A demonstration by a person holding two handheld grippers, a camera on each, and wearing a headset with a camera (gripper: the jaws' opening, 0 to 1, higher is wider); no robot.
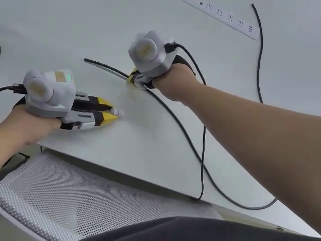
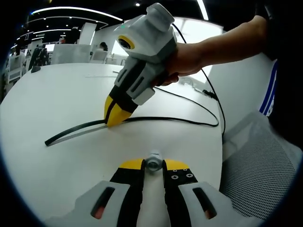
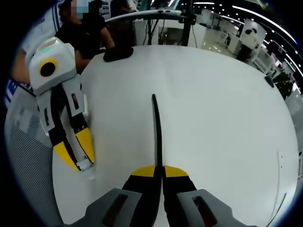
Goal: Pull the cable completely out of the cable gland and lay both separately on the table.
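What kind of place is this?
Probably an open-plan office or lab: a white table with a power strip, a mesh chair, and more desks under ceiling strip lights behind.

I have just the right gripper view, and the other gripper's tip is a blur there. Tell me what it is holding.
Observer: The left gripper is shut on the gland, a small metal piece between its tips.
Operator: Check the gland for any cable through it.
Observer: In the left gripper view none shows in it. The cable lies on the table apart from it, pinched by the right gripper.
Operator: Now say where the cable runs behind my gripper.
Observer: In the head view it trails toward the table's near edge, then curves away under the person's forearm.
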